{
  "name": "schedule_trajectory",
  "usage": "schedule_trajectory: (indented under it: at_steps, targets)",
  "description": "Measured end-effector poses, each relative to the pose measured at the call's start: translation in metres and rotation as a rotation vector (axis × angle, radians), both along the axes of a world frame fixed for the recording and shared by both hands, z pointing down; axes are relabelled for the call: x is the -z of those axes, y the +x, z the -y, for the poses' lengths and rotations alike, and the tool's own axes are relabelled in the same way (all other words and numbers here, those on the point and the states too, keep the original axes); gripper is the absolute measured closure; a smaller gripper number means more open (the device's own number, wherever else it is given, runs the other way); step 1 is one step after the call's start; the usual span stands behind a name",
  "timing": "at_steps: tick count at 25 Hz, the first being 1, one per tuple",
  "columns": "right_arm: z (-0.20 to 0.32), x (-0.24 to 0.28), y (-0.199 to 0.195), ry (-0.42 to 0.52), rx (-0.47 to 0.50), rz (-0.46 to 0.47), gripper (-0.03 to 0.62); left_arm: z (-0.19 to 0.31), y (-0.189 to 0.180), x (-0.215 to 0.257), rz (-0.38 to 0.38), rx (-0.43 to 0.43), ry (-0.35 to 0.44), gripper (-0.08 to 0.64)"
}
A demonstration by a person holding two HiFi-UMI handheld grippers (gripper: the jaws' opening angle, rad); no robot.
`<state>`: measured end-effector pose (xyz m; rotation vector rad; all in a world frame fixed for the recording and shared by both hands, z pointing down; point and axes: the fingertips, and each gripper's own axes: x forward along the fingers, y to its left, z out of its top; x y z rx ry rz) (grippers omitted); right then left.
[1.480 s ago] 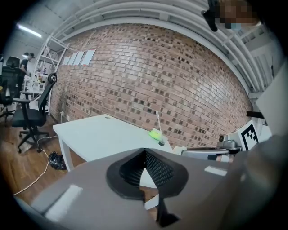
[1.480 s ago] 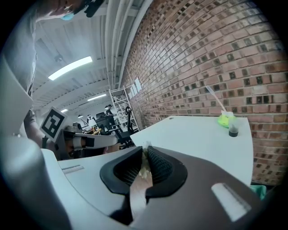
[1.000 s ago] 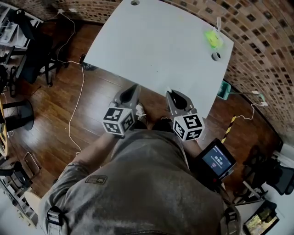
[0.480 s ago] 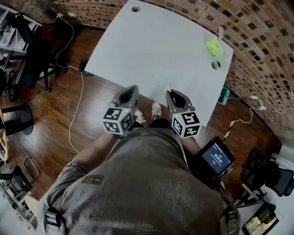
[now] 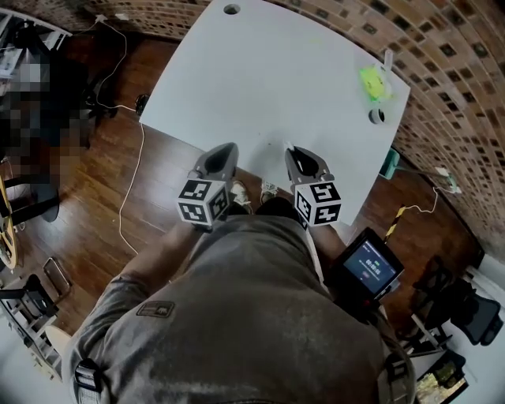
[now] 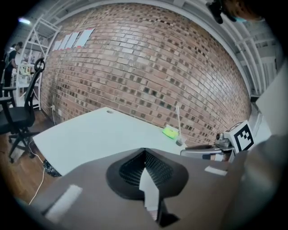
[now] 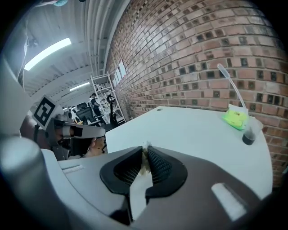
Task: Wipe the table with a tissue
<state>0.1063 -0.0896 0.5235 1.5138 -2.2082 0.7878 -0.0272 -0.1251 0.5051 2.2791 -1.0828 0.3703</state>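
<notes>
The white table [image 5: 268, 71] lies ahead of me, seen also as the table [image 6: 94, 134] and the table [image 7: 189, 130] in the gripper views. My left gripper [image 5: 227, 148] hovers just short of its near edge, jaws shut with nothing between them [image 6: 144, 151]. My right gripper [image 5: 289, 149] hangs beside it, shut on a small scrap of whitish tissue [image 7: 145, 158] that pokes out at the jaw tips [image 7: 145, 150]. A bright green pack [image 5: 372, 82] sits at the far right corner, also visible as the green pack [image 6: 171, 131] and the green pack [image 7: 236, 119].
A cable hole [image 5: 377, 116] is next to the green pack and another hole [image 5: 231, 9] is at the far edge. Brick wall [image 5: 458, 71] runs behind the table. Cables [image 5: 130, 173] trail on the wood floor at left. A screen device [image 5: 369, 268] hangs at my right hip.
Both grippers have stayed near the table's front edge, still shut. The head view has shifted a little and the feet below have stepped.
</notes>
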Motion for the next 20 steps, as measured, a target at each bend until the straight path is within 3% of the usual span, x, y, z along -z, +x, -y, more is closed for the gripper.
schedule_trajectory:
  at_steps: [9, 20]
  targets:
    - [0.017, -0.059, 0.001, -0.129, 0.068, -0.052, 0.546, 0.008, 0.014, -0.054, 0.080, -0.017, -0.105, 0.558]
    - [0.023, -0.106, -0.004, -0.236, 0.171, -0.172, 0.546, 0.006, 0.004, -0.084, 0.096, 0.007, -0.174, 0.558]
